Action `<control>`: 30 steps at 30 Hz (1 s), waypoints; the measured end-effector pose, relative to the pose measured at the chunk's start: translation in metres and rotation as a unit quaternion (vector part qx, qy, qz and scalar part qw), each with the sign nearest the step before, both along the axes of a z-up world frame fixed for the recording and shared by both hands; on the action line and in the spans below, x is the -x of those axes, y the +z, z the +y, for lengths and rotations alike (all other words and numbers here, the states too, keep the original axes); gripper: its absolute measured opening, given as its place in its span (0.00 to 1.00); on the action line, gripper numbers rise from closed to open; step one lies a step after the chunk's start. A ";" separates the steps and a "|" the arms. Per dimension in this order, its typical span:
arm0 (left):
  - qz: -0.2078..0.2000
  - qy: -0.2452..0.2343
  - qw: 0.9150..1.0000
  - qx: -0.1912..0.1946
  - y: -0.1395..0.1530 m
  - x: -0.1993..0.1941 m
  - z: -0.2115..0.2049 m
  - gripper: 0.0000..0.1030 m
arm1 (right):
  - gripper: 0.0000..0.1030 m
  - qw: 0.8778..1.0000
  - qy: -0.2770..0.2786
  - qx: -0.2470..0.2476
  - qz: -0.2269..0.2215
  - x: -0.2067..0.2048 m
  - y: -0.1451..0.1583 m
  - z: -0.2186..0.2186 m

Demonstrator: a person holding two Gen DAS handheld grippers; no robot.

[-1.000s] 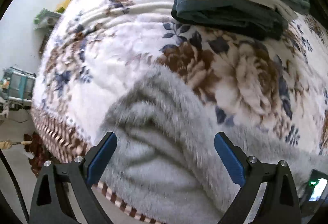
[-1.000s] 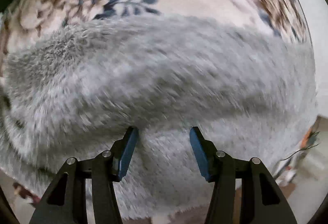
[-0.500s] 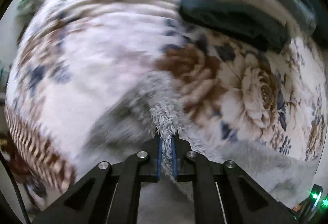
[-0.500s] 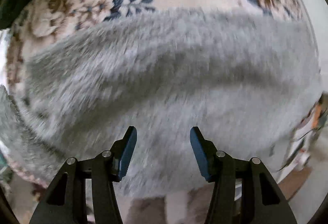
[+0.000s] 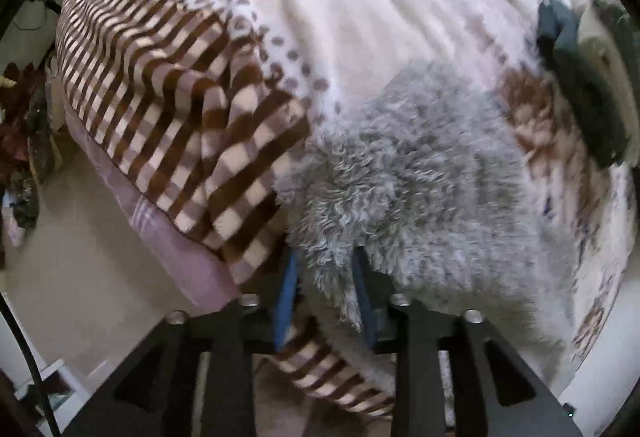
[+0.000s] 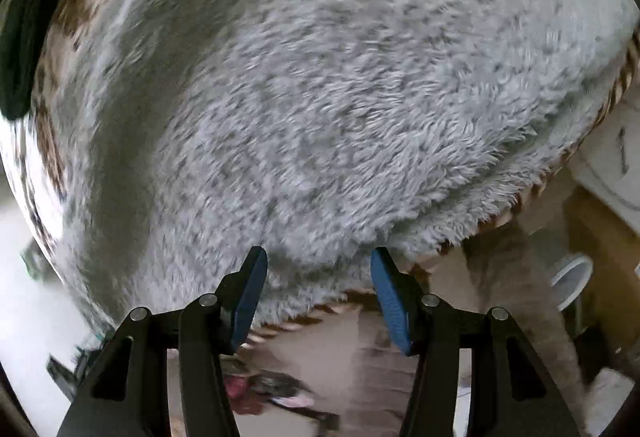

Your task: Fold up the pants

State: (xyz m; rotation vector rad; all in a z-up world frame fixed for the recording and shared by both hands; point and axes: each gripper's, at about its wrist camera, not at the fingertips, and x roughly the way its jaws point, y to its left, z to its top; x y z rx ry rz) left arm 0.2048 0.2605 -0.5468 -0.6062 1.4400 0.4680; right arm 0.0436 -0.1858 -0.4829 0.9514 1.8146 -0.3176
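Since the pinch, the left gripper [image 5: 325,293] has dragged the grey fleece pants [image 5: 404,173] toward the bed's edge; its fingers are opening around fleece. Right gripper [image 6: 316,289] hovers open. Folding seems unfinished.

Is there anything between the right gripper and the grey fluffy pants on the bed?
Nothing visible. The right gripper is open just above the grey fluffy pants, with only their near edge between its pads and no other object in the gap.
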 end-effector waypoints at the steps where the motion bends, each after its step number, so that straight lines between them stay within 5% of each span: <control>1: -0.012 -0.001 1.000 -0.003 0.002 -0.001 -0.002 0.37 | 0.55 1.000 -0.017 -0.004 -0.006 0.003 0.001 -0.008; 3: -0.014 -0.004 1.000 -0.008 -0.001 -0.006 -0.004 0.46 | 0.55 0.999 -0.038 -0.010 -0.014 0.004 -0.001 -0.021; 4: -0.012 -0.002 1.000 -0.006 -0.007 -0.010 -0.004 0.46 | 0.42 0.999 -0.044 -0.004 -0.023 0.007 0.003 -0.025; 5: -0.008 0.001 1.000 -0.006 -0.011 -0.017 -0.004 0.46 | 0.17 0.998 -0.044 0.009 -0.041 0.004 0.009 -0.032; 6: -0.005 0.003 1.000 -0.004 -0.016 -0.021 -0.003 0.46 | 0.11 0.997 -0.026 0.035 -0.056 0.003 0.019 -0.032; 7: -0.009 0.008 1.000 -0.001 -0.021 -0.026 0.000 0.44 | 0.10 0.997 -0.018 0.047 -0.064 0.003 0.025 -0.035; 8: -0.015 0.012 1.000 -0.007 -0.022 -0.028 0.001 0.17 | 0.08 0.996 -0.020 0.051 -0.073 0.003 0.033 -0.038; 9: -0.021 0.009 1.000 -0.015 -0.021 -0.030 0.000 0.06 | 0.08 0.995 -0.020 0.055 -0.078 0.006 0.042 -0.039; 14: -0.050 -0.021 0.996 -0.070 0.006 -0.025 -0.003 0.05 | 0.07 0.994 -0.006 0.064 -0.084 0.054 0.082 -0.035; 21: 0.004 -0.009 0.998 -0.065 -0.018 0.001 0.017 0.07 | 0.08 0.998 0.042 0.031 -0.022 0.097 0.040 -0.051; 24: 0.031 -0.014 0.998 -0.045 -0.025 0.004 0.014 0.12 | 0.34 0.996 0.084 0.025 0.019 0.088 0.029 -0.054; 26: 0.041 -0.031 0.997 -0.063 -0.009 0.011 0.005 0.32 | 0.61 0.994 0.111 0.007 0.013 0.077 0.045 -0.058; 27: 0.042 -0.037 0.996 -0.069 -0.002 0.014 0.001 0.37 | 0.63 0.992 0.126 0.007 0.003 0.070 0.056 -0.055; 29: 0.049 -0.051 0.993 -0.096 0.017 0.018 -0.009 0.70 | 0.64 0.986 0.165 0.002 -0.022 0.060 0.088 -0.053; 30: 0.048 -0.055 0.991 -0.110 0.027 0.019 -0.014 0.76 | 0.64 0.983 0.180 -0.004 -0.035 0.048 0.101 -0.049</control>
